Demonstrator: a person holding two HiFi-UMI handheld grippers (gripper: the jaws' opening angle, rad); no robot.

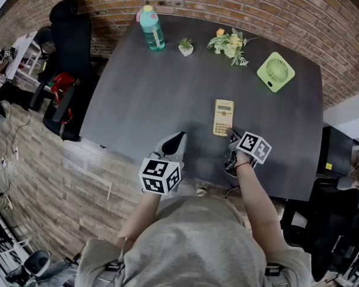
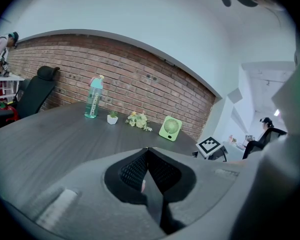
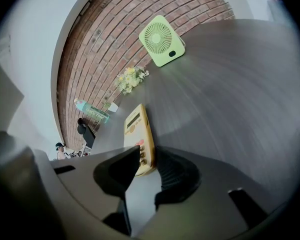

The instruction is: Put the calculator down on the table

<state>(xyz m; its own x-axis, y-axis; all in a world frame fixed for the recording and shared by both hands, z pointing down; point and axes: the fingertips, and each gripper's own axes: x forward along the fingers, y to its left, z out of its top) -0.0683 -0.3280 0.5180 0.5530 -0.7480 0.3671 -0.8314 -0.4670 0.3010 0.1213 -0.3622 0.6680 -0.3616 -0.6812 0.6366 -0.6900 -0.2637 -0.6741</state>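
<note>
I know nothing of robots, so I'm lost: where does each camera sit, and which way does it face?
Head view: on the person's head, facing steeply down at the table; arms show.
Left gripper view: on the left hand-held gripper, facing across the table to the brick wall; its shut jaws show.
Right gripper view: on the right hand-held gripper, tilted, facing the calculator between its open jaws.
Shared: all three show the fan.

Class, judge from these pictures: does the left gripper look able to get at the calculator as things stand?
Probably yes. The calculator lies flat on the table, with bare tabletop between it and the left gripper. Only its near end is taken, between the open jaws of the right gripper.
</note>
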